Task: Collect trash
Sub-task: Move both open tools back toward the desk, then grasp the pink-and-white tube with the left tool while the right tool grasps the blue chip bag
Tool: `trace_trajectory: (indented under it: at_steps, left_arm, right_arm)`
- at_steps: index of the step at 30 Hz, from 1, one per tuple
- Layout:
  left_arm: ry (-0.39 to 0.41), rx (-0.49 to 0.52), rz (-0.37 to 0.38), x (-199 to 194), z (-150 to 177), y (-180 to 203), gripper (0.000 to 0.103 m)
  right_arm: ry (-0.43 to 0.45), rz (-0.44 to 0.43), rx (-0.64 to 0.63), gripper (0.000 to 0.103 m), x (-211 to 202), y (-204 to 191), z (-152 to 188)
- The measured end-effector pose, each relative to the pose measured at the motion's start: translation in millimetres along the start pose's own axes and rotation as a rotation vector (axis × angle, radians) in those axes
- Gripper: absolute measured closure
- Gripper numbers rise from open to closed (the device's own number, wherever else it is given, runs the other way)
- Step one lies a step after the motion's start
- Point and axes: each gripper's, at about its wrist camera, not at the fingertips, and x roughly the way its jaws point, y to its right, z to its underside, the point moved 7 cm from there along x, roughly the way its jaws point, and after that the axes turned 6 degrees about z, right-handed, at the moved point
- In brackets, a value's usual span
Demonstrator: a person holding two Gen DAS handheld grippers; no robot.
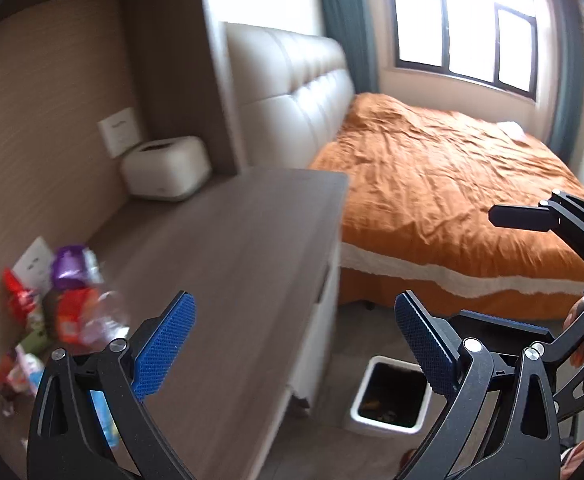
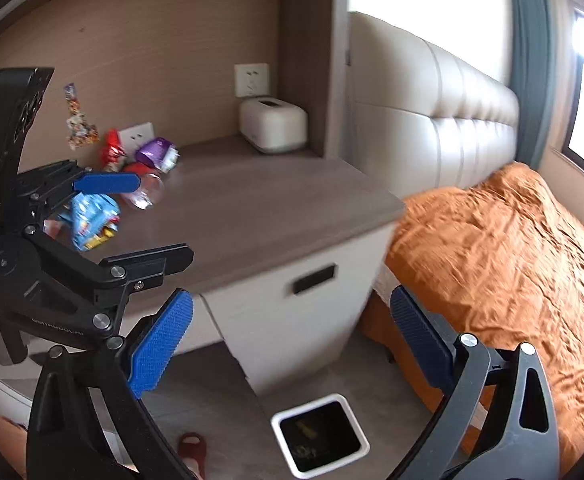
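Both grippers spread, nothing held: left gripper, right gripper. Wrappers heaped at desk back-left; bin on floor below. Risk: clear bottle rolled off by a careless reach.

Bedroom surroundings: desk, bed, window, small fixtures.

Grey-brown wooden desk top on a white cabinet with a dark recessed drawer handle; white rounded tissue box at the back corner of the desk, just beside the wall panel; white wall socket above the box, second socket lower on the wall, partly hidden; bed with rumpled orange cover beside the desk; cream padded headboard against the wall; dark-framed window beyond the bed, very bright; teal curtain left of the window; grey floor; red slipper on the floor near the frame's lower edge.
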Motion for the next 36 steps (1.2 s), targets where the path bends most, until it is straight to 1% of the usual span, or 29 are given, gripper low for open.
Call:
trace_trajectory:
  at_steps: [3,8,9,12,14,16,17,18,20,22,25,27,29,30,31,35,36]
  left_arm:
    - [0.006,-0.048,-0.058,-21,7,-34,0.005]
    - [-0.001,-0.149,-0.190,-46,28,-101,0.005]
    - [-0.004,-0.176,-0.225,-53,36,-119,0.005]
    - [-0.028,-0.224,-0.298,-65,57,-159,0.005]
    - [-0.061,-0.261,-0.357,-75,80,-193,0.005]
    - [-0.085,-0.289,-0.390,-81,100,-220,0.005]
    - [-0.106,-0.308,-0.392,-83,111,-233,0.005]
    - [-0.129,-0.325,-0.375,-82,122,-246,0.005]
    - [-0.146,-0.326,-0.378,-81,138,-259,0.005]
    - [-0.184,-0.346,-0.375,-75,152,-276,0.005]
    - [-0.194,-0.374,-0.341,-65,157,-287,0.005]
    - [-0.212,-0.356,-0.350,-55,161,-290,0.005]
    - [-0.232,-0.348,-0.335,-44,166,-293,0.006]
    - [-0.240,-0.347,-0.325,-39,166,-292,0.010]
    - [-0.249,-0.342,-0.305,-35,168,-292,0.019]
    - [-0.218,-0.365,-0.245,-34,173,-290,0.029]
    - [-0.210,-0.386,-0.212,-35,174,-290,0.035]
  right_arm:
    - [0.015,-0.062,-0.029,0.005,7,-34,-18]
    - [0.026,-0.154,-0.106,0.005,23,-95,-38]
    - [0.029,-0.176,-0.120,0.005,27,-108,-40]
    - [0.018,-0.245,-0.154,0.005,39,-145,-49]
    - [0.012,-0.279,-0.183,0.005,48,-168,-51]
    - [-0.005,-0.315,-0.216,0.005,58,-191,-51]
    - [-0.012,-0.330,-0.233,0.005,64,-202,-50]
    - [-0.022,-0.342,-0.251,0.005,70,-213,-49]
    - [-0.040,-0.359,-0.274,0.005,79,-230,-47]
    - [-0.052,-0.370,-0.287,0.005,87,-244,-45]
    - [-0.070,-0.371,-0.301,0.005,102,-265,-44]
    - [-0.086,-0.362,-0.311,0.005,112,-275,-42]
    - [-0.102,-0.353,-0.314,0.005,120,-282,-40]
    - [-0.110,-0.342,-0.318,0.005,125,-284,-40]
    - [-0.117,-0.341,-0.320,0.005,129,-286,-40]
    - [-0.134,-0.334,-0.327,0.005,142,-292,-41]
    - [-0.139,-0.334,-0.326,0.005,145,-292,-41]
